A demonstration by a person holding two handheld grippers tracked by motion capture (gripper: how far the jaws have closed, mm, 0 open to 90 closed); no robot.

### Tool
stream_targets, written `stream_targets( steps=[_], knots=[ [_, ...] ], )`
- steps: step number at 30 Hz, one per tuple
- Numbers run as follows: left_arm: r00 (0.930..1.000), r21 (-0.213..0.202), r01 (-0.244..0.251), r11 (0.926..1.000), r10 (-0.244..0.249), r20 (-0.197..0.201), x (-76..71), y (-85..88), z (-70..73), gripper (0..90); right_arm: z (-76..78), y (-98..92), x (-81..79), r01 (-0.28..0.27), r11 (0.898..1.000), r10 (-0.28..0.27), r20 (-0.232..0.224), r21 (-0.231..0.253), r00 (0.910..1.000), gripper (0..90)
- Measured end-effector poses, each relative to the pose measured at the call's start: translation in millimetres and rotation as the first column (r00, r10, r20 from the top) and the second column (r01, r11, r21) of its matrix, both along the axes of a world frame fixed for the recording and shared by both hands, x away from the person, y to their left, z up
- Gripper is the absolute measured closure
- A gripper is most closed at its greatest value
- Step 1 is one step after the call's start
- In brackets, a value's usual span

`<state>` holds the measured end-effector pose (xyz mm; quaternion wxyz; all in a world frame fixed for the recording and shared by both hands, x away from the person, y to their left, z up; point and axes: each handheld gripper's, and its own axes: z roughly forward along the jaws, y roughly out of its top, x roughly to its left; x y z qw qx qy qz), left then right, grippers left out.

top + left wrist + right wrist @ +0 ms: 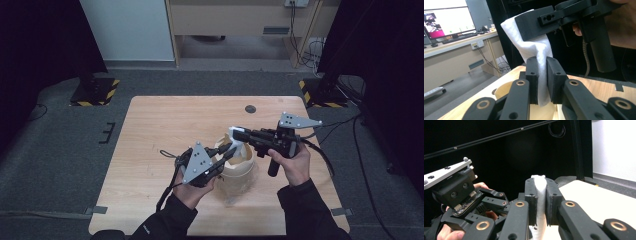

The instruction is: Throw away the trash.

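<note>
Both the left gripper [231, 151] and right gripper [236, 134] are clamped on the same white cloth [534, 45], stretched between them above the wooden bowl [239, 162] mid-table, probably to fold it or tuck it in.

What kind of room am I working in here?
Most likely a lab or office set up for recording: a bare wooden table on grey carpet, stands with hazard-striped bases at its far corners, and a desk with a lit monitor nearby.
</note>
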<state>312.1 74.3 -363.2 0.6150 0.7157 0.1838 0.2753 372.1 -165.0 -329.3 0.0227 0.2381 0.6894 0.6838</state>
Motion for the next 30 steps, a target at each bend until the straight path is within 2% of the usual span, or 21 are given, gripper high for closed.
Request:
stream_targets(
  steps=[4,7,8,9,11,14,15,16,17,18,19,22,23,24,25,26,27,28,29,30],
  knots=[
    [0.9998,-0.012,-0.013,0.9998,0.013,-0.016,-3.9,7.1,2.4,74.0,0.7,-0.5,0.0,0.01,1.0,-0.01,0.005,0.012,0.9999,83.0],
    [0.9988,-0.017,-0.037,0.9992,0.037,-0.034,-7.4,19.7,2.2,68.7,2.7,-3.3,0.0,0.03,0.999,-0.03,0.017,0.021,0.9994,83.1],
    [0.9968,-0.013,-0.062,0.998,0.062,-0.051,-9.1,30.6,0.0,65.5,4.8,-6.0,0.1,0.048,0.998,-0.049,0.029,0.034,0.9984,83.0],
    [0.9968,-0.013,-0.062,0.998,0.062,-0.051,-9.1,30.6,0.0,64.3,4.8,-6.0,0.1,0.048,0.998,-0.049,0.029,0.034,0.9984,83.0],
    [0.9929,0.003,-0.093,0.9957,0.093,-0.075,-9.5,42.8,-4.3,62.6,6.8,-8.4,0.3,0.063,0.997,-0.065,0.038,0.049,0.9971,83.0],
    [0.9811,0.035,-0.137,0.99,0.14,-0.133,-6.1,62.8,-16.1,57.6,9.3,-11.7,0.2,0.087,0.994,-0.091,0.055,0.069,0.9944,82.9],
    [0.9668,0.056,-0.17,0.9839,0.177,-0.184,-1.9,76.6,-27.2,54.5,10.6,-13.5,0.0,0.098,0.992,-0.103,0.059,0.078,0.9929,82.9],
    [0.9584,0.072,-0.186,0.9799,0.197,-0.206,0.2,83.5,-33.3,53.2,11.5,-14.7,0.1,0.104,0.991,-0.11,0.065,0.083,0.9918,82.8],
    [0.9584,0.072,-0.186,0.9799,0.197,-0.206,0.2,83.5,-33.3,53.1,11.5,-14.7,0.1,0.104,0.991,-0.11,0.065,0.083,0.9918,82.8],
    [0.9508,0.079,-0.203,0.9759,0.216,-0.222,2.2,90.0,-40.0,53.1,12.4,-16.0,0.1,0.111,0.99,-0.118,0.067,0.089,0.9908,82.8],
    [0.9402,0.093,-0.218,0.9714,0.235,-0.247,4.1,96.1,-46.8,51.6,13.5,-17.5,0.4,0.12,0.988,-0.126,0.071,0.094,0.9894,82.8],
    [0.8989,0.14,-0.246,0.9591,0.28,-0.337,10.1,112.0,-68.4,43.5,18.8,-26.0,1.3,0.165,0.979,-0.176,0.091,0.12,0.9801,82.6],
    [0.888,0.152,-0.254,0.9554,0.292,-0.355,11.3,116.8,-75.5,43.5,18.8,-26.0,1.3,0.165,0.979,-0.176,0.091,0.12,0.9801,82.6],
    [0.879,0.159,-0.261,0.9522,0.302,-0.369,12.5,121.0,-82.7,42.0,21.8,-31.9,1.9,0.194,0.972,-0.208,0.102,0.133,0.9728,82.6],
    [0.8673,0.174,-0.266,0.9479,0.315,-0.386,13.9,125.3,-89.6,42.0,21.8,-31.9,1.9,0.194,0.972,-0.208,0.102,0.133,0.9728,82.6],
    [0.8543,0.187,-0.276,0.9427,0.33,-0.402,15.2,129.1,-96.3,40.7,23.4,-38.7,2.4,0.227,0.962,-0.244,0.108,0.148,0.9636,82.6],
    [0.8439,0.204,-0.283,0.9372,0.344,-0.411,16.6,132.5,-102.5,40.7,23.4,-38.7,2.4,0.227,0.962,-0.244,0.108,0.148,0.9636,82.6],
    [0.8275,0.222,-0.289,0.9311,0.36,-0.431,18.2,135.4,-107.8,38.7,22.6,-46.2,3.9,0.269,0.95,-0.287,0.11,0.158,0.9515,82.6],
    [0.8158,0.236,-0.293,0.9265,0.371,-0.444,20.1,137.9,-112.4,38.7,22.6,-46.2,3.9,0.269,0.95,-0.287,0.11,0.158,0.9515,82.6],
    [0.8056,0.248,-0.298,0.922,0.382,-0.453,22.0,139.9,-116.3,37.8,21.4,-50.0,4.9,0.292,0.944,-0.311,0.113,0.156,0.9438,82.6]
  ],
)
